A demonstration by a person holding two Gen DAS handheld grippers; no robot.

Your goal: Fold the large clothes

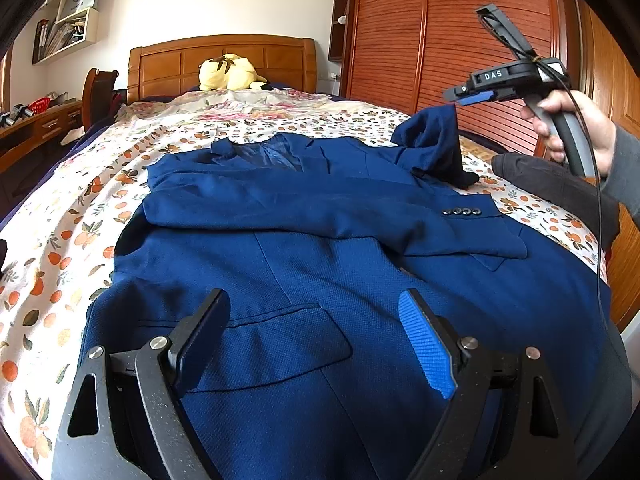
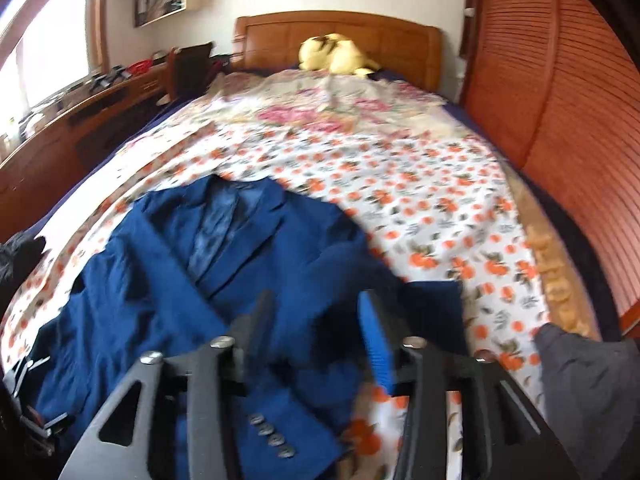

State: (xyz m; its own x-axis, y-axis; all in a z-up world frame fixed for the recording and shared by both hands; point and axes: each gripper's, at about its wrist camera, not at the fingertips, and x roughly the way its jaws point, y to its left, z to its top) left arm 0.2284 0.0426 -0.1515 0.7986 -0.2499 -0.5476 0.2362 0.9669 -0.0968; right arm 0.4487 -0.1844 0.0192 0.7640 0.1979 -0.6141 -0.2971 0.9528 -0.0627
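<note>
The blue suit jacket (image 1: 320, 240) lies face-up on the bed (image 1: 60, 240), one sleeve (image 1: 340, 216) crossed over. The left claw (image 1: 316, 340) hovers wide and empty. The right claw (image 2: 316, 340), partly parted, grips nothing; the other sleeve (image 1: 436, 140), bunched at two o'clock, should be laid flat across the chest.

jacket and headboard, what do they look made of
Jacket: seemingly a woven suit fabric, matte navy; a fine grainy weave shows up close, with a shinier lining at the collar. Headboard: apparently wood, orange-brown, panelled, with a slight varnished sheen.
</note>
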